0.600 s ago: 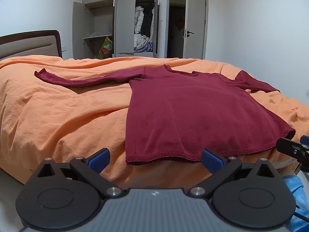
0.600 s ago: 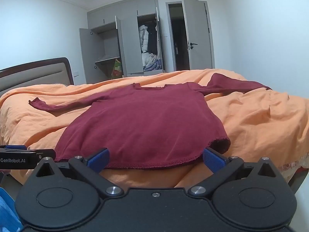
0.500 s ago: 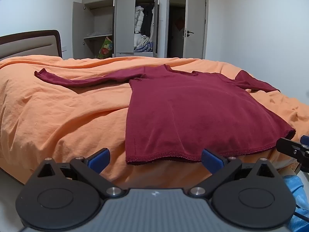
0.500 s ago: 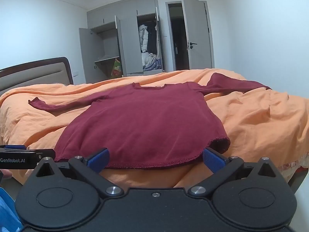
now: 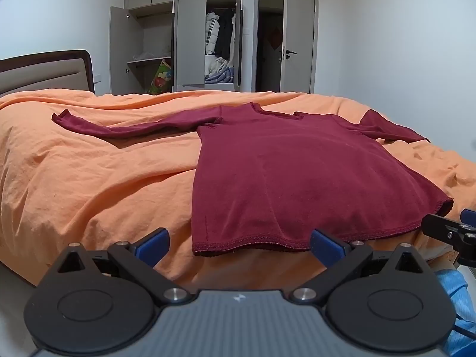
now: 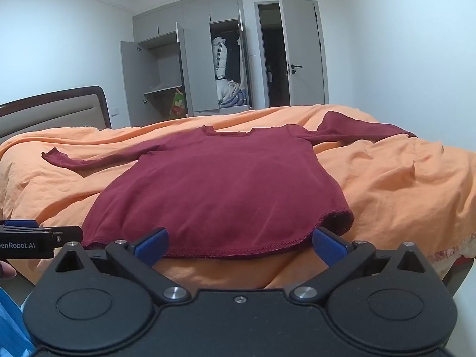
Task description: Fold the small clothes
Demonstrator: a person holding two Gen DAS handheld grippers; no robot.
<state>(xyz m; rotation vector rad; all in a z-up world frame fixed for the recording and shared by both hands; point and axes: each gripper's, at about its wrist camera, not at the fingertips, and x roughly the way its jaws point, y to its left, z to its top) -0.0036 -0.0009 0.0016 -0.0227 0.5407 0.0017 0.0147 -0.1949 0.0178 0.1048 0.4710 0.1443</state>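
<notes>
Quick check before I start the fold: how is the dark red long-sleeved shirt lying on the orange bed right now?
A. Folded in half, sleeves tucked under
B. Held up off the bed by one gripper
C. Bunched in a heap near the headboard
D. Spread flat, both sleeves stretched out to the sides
D: the dark red shirt lies flat on the orange bedcover, one sleeve out each side, and the left gripper and right gripper are open and empty.

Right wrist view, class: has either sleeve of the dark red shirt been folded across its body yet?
No. Both sleeves of the dark red shirt lie stretched outward on the orange bedspread, one to each side.
</notes>
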